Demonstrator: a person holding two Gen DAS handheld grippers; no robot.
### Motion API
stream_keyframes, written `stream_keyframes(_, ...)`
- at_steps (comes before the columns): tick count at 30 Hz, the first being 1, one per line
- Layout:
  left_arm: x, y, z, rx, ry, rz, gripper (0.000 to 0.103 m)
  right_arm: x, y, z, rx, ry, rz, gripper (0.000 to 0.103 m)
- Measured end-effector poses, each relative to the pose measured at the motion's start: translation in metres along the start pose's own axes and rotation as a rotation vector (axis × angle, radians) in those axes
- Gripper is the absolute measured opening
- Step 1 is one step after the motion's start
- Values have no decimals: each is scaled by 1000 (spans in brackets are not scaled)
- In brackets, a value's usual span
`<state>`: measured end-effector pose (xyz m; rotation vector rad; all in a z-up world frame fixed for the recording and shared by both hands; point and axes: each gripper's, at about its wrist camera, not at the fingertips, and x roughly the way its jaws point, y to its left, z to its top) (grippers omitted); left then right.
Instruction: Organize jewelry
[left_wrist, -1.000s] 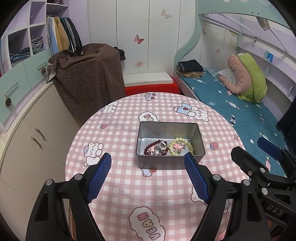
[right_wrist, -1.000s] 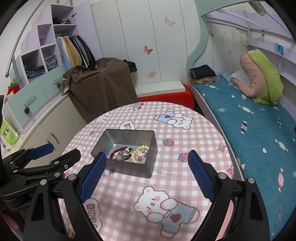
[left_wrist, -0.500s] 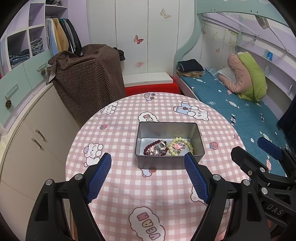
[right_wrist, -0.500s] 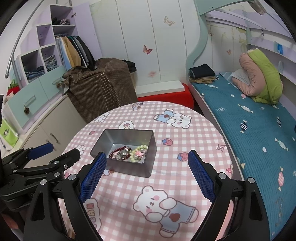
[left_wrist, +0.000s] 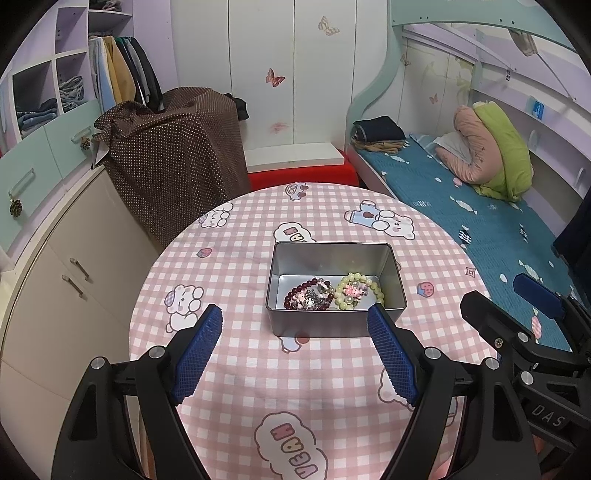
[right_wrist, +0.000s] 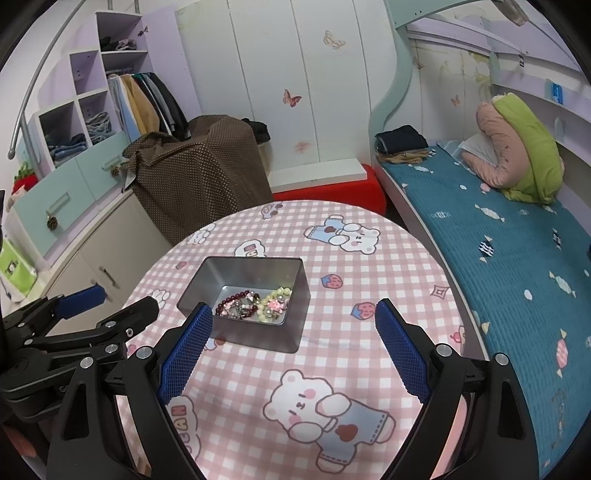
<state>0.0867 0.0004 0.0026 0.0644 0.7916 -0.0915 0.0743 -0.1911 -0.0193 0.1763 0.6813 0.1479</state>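
A grey metal tin (left_wrist: 334, 325) (right_wrist: 258, 338) stands in the middle of the round table. Inside lie a dark red bead bracelet (left_wrist: 301, 293) (right_wrist: 231, 302) and a pale green bead bracelet (left_wrist: 356, 291) (right_wrist: 275, 302), side by side with small charms between them. My left gripper (left_wrist: 295, 321) hovers open just in front of the tin, nothing between its blue pads. My right gripper (right_wrist: 291, 314) is open too, to the right of the tin and above the cloth. Each gripper shows at the edge of the other's view.
The table wears a pink checked cloth (left_wrist: 236, 280) with bear prints. A bed with a teal cover (left_wrist: 480, 221) runs along the right. White cabinets (left_wrist: 55, 280) and a brown dotted cover over a box (left_wrist: 177, 158) stand left and behind.
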Motion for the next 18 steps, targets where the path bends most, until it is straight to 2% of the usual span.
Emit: stream_keyframes(18, 3, -2, 2, 4, 6, 1, 78, 6, -3, -3, 5, 6, 2, 87)
